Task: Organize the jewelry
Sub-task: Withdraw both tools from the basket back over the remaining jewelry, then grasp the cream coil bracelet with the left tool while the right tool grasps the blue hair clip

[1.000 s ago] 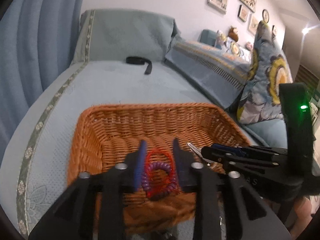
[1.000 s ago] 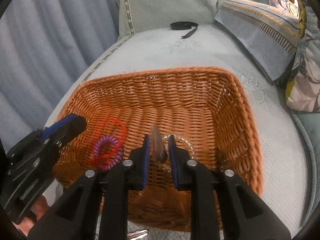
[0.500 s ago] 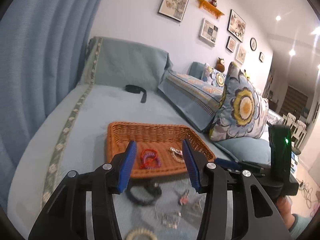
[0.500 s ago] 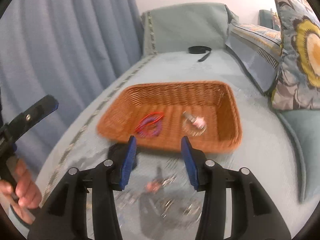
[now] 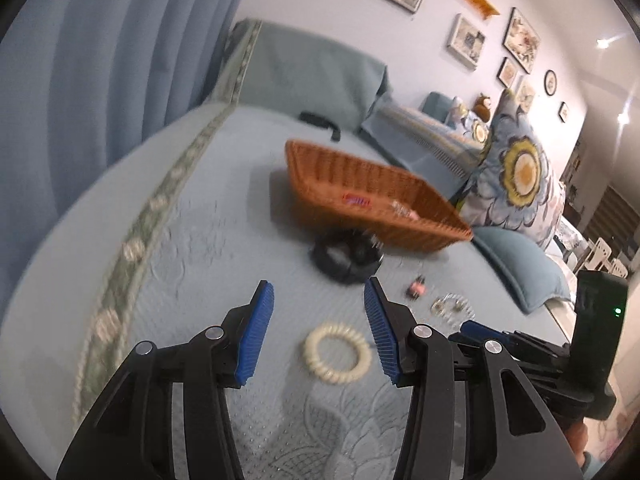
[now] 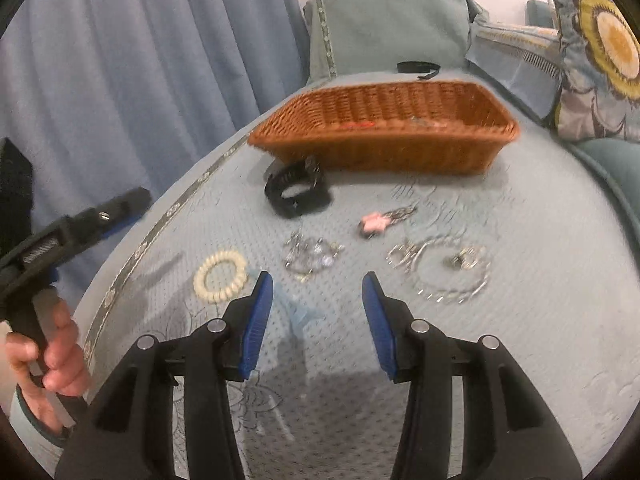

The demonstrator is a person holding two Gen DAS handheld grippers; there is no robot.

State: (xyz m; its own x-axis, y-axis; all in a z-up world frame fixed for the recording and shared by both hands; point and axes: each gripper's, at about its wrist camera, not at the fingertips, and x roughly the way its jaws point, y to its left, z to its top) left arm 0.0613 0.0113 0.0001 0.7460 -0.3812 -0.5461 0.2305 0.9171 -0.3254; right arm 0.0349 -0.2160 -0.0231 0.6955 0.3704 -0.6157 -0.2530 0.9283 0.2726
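Pale blue quilted bedding [image 6: 520, 240] carries the whole job; curtains hang to one side and patterned cushions to the other.

A wicker basket [image 6: 384, 148] sits at the far end as the collecting point. It already holds a red and purple coil item [image 5: 355, 200] and a pale piece beside it, so sorting appears partly done.

Loose pieces lie on the bedding short of the basket, apparently laid out for one-by-one pickup: a black band [image 6: 298, 192] nearest the basket wall, a pink charm [image 6: 374, 224], a silver cluster [image 6: 310, 258], a silver chain [image 6: 444, 270] and a cream coil bracelet [image 6: 220, 270].

The left hand-held gripper [image 5: 318, 320] stands open and empty, pointing downward. The cream coil bracelet [image 5: 338, 350] lies on the bedding between its blue pads, touching neither, which suggests it is the next pickup.

The right hand-held gripper [image 6: 318, 314] is likewise open and empty. The silver cluster lies just beyond its tips, the chain ahead to its right.
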